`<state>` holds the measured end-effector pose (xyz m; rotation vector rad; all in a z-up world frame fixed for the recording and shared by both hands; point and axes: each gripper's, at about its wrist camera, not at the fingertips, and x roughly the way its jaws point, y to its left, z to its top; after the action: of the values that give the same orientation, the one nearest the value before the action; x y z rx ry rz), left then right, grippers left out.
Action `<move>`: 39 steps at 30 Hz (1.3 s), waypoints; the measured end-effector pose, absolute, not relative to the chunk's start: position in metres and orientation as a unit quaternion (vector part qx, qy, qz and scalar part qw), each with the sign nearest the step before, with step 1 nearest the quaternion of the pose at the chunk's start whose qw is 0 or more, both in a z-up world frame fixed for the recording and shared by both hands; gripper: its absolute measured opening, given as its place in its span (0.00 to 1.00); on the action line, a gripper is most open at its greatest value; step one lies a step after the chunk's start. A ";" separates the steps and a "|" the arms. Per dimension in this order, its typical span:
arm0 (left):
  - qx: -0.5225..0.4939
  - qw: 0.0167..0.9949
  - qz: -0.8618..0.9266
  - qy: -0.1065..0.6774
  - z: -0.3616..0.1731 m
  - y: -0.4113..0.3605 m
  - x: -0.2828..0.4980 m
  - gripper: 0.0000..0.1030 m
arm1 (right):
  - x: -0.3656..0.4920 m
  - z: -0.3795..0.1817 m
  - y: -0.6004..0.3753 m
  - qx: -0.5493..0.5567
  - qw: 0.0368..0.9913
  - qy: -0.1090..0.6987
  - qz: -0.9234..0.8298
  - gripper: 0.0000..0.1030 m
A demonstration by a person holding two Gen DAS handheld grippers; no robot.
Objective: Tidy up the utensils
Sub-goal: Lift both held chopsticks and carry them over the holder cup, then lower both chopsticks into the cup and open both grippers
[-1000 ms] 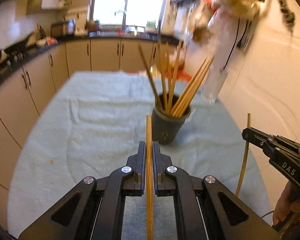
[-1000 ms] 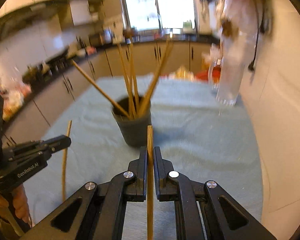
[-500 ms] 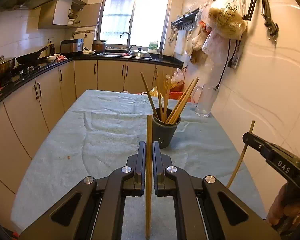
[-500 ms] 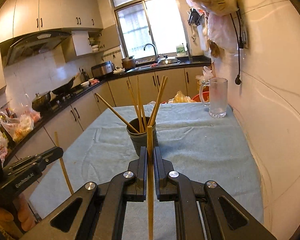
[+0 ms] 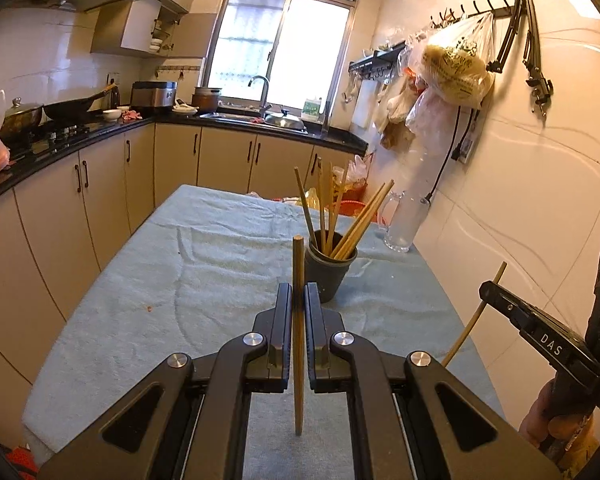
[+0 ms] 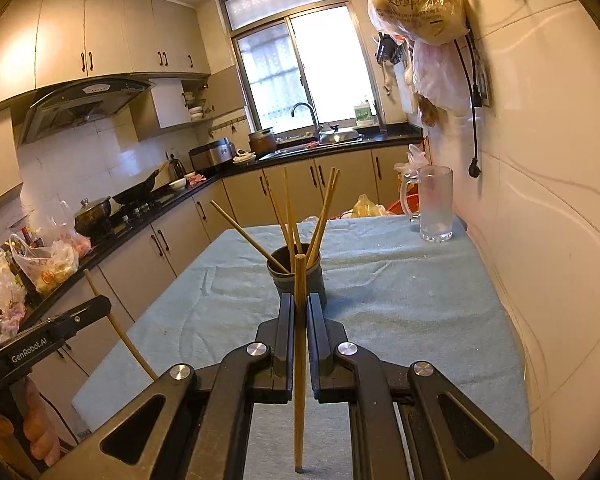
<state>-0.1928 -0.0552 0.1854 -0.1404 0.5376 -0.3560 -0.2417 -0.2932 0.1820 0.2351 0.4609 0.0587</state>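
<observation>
On the far left of the kitchen, a black stone counter (image 5: 72,136) over beige cabinets carries a dark wok (image 5: 66,109) and a lidded metal pot (image 5: 20,114).

Next comes the long table under a pale blue-green towel cloth (image 5: 160,280). The left gripper (image 5: 298,300), a black two-finger tool, hangs over the near end of this cloth, its jaws drawn in narrow on a thin wooden chopstick (image 5: 298,320) that stands nearly upright between the pads, its tip rising above the fingers.

Just beyond it, on the cloth, stands the dark grey round holder cup (image 5: 328,276), with several more wooden chopsticks (image 5: 340,216) fanned out of its mouth.

Further right, a frosted glass mug with a handle (image 5: 404,220) sits at the far right corner of the table, close to the white tiled wall (image 5: 520,180).

At the right edge the right gripper (image 6: 299,312), also black, is pinched tight on a second wooden chopstick (image 6: 299,340), likewise upright; in its own view the holder cup lies straight ahead. A person's hand (image 5: 556,420) grasps its handle. Plastic bags (image 5: 456,68) hang from wall hooks above.
</observation>
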 end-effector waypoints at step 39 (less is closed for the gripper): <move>-0.048 0.957 -0.220 0.185 0.299 -0.134 -0.042 0.05 | -0.105 0.269 -0.346 0.187 0.977 0.101 0.034 0.06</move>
<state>-0.0421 -0.1342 0.2989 -0.0971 0.3751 -0.4473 -0.1051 -0.3463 0.2694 0.3770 0.2029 0.0686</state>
